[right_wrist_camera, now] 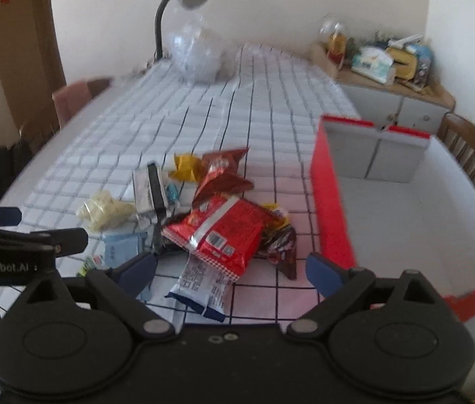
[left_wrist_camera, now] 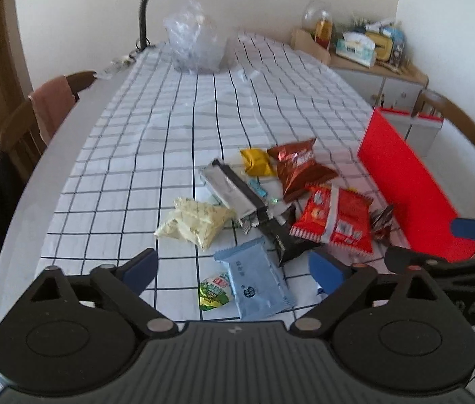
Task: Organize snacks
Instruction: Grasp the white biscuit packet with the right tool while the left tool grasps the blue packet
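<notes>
Left wrist view is showing the snack pile sitting mid-desk on the checked cloth (left_wrist_camera: 176, 124), with the left hand-held gripper (left_wrist_camera: 234, 269) hanging jaws spread wide above the light blue packet (left_wrist_camera: 254, 282), nothing between the pads. Right hand-held gripper (right_wrist_camera: 230, 269) is likewise standing wide and empty, poised over the white-and-blue wrapper (right_wrist_camera: 200, 286) and the red chip bag (right_wrist_camera: 220, 235). Judgement: these are light, air-filled foil and film pouches, soft, crinkly, likely slippery; contents crushable, so pinching a crimped end seam or a flat corner is looking safer than squeezing the belly. Red chip bag is overlapping a dark wrapper (right_wrist_camera: 281, 245), so lifting it may be dragging neighbours. Red box (right_wrist_camera: 331, 202) is standing open just right of the pile, interior looking bare, near wall upright; packets need lifting over that rim. Open cloth is lying beyond and left of the pile; desk edge (left_wrist_camera: 35, 181) is curving close on the left
</notes>
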Available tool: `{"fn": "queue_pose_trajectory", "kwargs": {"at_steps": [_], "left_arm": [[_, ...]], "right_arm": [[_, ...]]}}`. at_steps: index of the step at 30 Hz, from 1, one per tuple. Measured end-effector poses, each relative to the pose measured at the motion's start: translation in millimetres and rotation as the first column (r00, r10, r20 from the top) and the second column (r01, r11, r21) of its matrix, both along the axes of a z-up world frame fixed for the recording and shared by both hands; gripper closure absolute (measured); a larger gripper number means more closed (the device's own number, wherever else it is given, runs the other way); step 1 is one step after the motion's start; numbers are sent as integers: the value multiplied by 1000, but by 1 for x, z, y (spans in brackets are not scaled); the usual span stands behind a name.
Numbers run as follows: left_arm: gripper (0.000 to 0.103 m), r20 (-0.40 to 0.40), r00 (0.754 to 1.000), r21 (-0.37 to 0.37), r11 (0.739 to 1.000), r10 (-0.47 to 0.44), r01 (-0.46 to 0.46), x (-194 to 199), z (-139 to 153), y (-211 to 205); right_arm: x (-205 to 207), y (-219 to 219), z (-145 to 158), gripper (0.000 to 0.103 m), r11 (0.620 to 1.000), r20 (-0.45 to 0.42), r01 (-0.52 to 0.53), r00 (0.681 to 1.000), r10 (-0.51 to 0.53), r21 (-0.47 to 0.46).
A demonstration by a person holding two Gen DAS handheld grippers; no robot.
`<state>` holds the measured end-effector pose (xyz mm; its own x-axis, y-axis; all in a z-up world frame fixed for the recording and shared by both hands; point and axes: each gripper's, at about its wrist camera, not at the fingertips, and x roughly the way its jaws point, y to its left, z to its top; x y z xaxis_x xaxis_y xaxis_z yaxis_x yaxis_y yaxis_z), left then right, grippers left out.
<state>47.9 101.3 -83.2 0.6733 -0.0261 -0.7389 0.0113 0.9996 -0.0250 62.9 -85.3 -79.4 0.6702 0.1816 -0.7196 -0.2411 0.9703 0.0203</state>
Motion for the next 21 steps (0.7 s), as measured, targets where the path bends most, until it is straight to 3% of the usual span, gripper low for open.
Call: {"fn": "queue_pose_trajectory", "kwargs": {"at_steps": [5,12,17,21], "left_arm": [[18,-67,995,3,997,-77,77,12,-29,5],[35,-129,979,3,987,-156,158,34,-48,-6],[37,-180,976,-17,992,-126,125,56,-56,-3],[38,-231,969,-90,994,-87,68,68,-54,8]], "right_arm": [[17,12,-31,17,998,-115,-53,992,50,-26],[49,17,-61,20,998,-221,51,974,-43,30],[65,14,-72,25,993,-281,97,957,-76,60],[68,10,-71,25,994,-292,84,955,-59,73]]}}
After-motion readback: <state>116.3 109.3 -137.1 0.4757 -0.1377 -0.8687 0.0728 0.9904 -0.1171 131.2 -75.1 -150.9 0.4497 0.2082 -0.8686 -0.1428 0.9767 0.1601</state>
